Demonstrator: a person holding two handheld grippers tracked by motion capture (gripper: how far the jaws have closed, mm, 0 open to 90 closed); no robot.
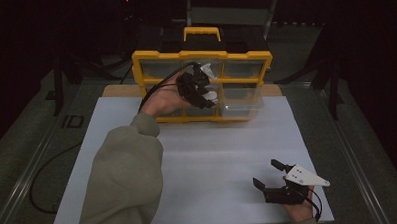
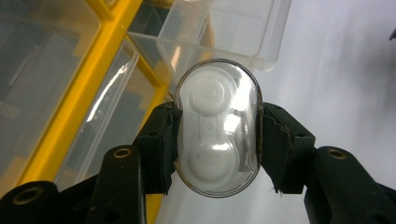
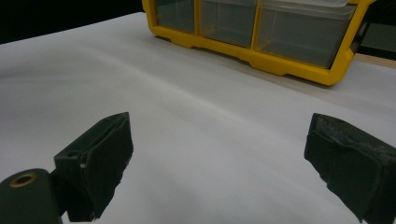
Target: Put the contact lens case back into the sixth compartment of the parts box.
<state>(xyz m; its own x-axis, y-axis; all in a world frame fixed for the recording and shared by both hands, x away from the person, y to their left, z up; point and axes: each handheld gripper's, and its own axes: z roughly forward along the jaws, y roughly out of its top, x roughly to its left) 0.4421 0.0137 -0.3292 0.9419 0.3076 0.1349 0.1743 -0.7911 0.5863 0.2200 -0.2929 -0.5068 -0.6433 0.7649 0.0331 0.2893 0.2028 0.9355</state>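
Contact-lens case [image 2: 217, 128], clear, light and probably slippery hard plastic, sits pinched across its narrow sides by the left gripper [image 2: 217, 140] over the far yellow organizer [image 1: 154, 61], while the right gripper [image 1: 271, 174] rests spread near-right.

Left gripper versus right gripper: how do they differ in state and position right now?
The left gripper is shut on a clear oval case; the right gripper is open with nothing between its jaws. The left is raised at the yellow organizer; the right sits low near the white mat's near edge. Both have black padded jaws.
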